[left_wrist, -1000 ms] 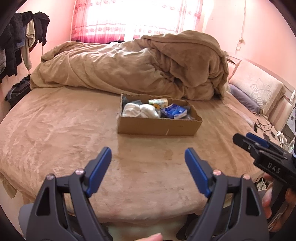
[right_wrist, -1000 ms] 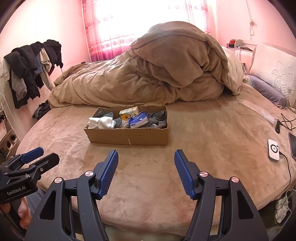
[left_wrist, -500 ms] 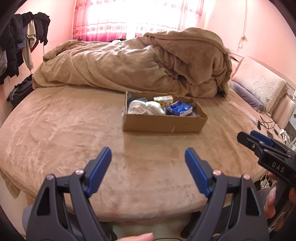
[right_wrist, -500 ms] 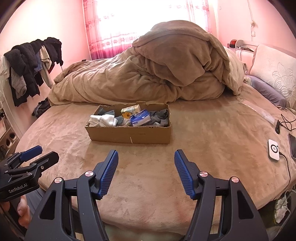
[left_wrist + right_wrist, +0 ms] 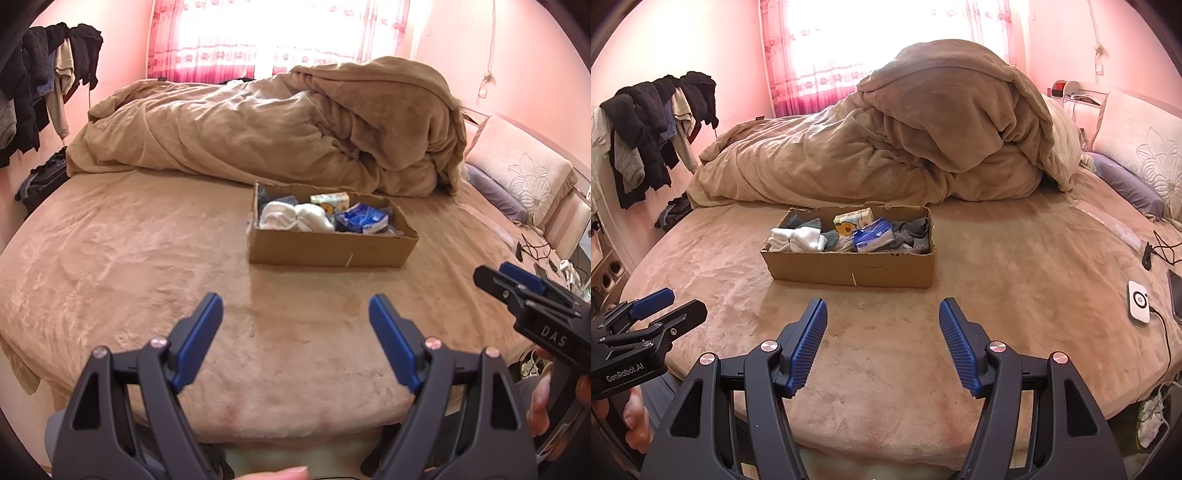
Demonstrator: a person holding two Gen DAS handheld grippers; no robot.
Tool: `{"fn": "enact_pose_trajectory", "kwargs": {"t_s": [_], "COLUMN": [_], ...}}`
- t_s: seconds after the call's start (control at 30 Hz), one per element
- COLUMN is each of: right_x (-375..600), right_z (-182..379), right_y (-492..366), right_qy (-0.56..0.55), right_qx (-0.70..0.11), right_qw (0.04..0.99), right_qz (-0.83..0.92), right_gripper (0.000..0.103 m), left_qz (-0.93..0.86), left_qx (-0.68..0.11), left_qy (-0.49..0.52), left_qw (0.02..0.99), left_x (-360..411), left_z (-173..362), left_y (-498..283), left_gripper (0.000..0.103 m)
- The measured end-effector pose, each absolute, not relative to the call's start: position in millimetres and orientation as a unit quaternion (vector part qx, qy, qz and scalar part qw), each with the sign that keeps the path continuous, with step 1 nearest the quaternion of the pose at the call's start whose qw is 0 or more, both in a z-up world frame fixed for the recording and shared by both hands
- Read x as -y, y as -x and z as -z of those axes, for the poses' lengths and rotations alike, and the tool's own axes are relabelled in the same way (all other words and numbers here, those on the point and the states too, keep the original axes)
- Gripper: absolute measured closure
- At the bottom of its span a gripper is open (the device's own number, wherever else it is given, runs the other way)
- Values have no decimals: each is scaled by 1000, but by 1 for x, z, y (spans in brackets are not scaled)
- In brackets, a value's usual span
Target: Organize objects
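Left gripper (image 5: 295, 306) and right gripper (image 5: 879, 312) gape level, seemingly above bed (image 5: 1015, 266).

Cardboard box (image 5: 849, 266) hides lower contents (packet (image 5: 873, 236) print too small).

- The cardboard box (image 5: 849, 266) is showing plain brown, with a small white mark on its front wall.
- The rolled socks (image 5: 798, 238) inside are looking white; others beside them are showing grey.
- The packet (image 5: 873, 233) is showing blue with white.
- The small carton (image 5: 853, 219) is appearing pale cream with a yellow figure.
- The blanket (image 5: 923, 147) and the bed cover (image 5: 1015, 288) are both showing tan.
- The pillow (image 5: 1145, 151) is wearing a cream flower pattern.
- The curtain (image 5: 812, 74) is glowing pink with a floral band.
- The left gripper (image 5: 295, 317) and right gripper (image 5: 882, 317) are showing black frames with blue pads.
- The hanging clothes (image 5: 653, 122) are looking mostly black.
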State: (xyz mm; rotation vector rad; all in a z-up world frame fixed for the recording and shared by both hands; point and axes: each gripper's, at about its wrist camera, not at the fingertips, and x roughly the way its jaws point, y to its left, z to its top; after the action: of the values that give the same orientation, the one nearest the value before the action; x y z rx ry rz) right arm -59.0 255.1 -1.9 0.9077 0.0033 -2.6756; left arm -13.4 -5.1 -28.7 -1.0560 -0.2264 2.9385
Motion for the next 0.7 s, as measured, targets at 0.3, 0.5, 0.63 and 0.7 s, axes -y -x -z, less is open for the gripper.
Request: {"fn": "enact_pose_trajectory", "kwargs": {"t_s": [0.3, 0.5, 0.63, 0.7], "right_x": [-256, -256, -256, -256], "right_z": [2, 2, 2, 2], "right_y": [61, 62, 62, 62], "right_qy": [-318, -318, -318, -318], "right_qx": [0, -1, -1, 0], "right_qw": [156, 156, 156, 156], "right_qz": [935, 935, 935, 935], "right_gripper": [37, 37, 37, 37], "left_qz": [-939, -939, -939, -938], "left_qx": [69, 69, 69, 69], "left_qy": [336, 337, 338, 338], "left_qw": [6, 6, 5, 5], "left_x": [4, 4, 4, 4], "left_z": [28, 28, 28, 29], "left_y": [15, 16, 17, 17], "left_gripper": [20, 20, 20, 20]}}
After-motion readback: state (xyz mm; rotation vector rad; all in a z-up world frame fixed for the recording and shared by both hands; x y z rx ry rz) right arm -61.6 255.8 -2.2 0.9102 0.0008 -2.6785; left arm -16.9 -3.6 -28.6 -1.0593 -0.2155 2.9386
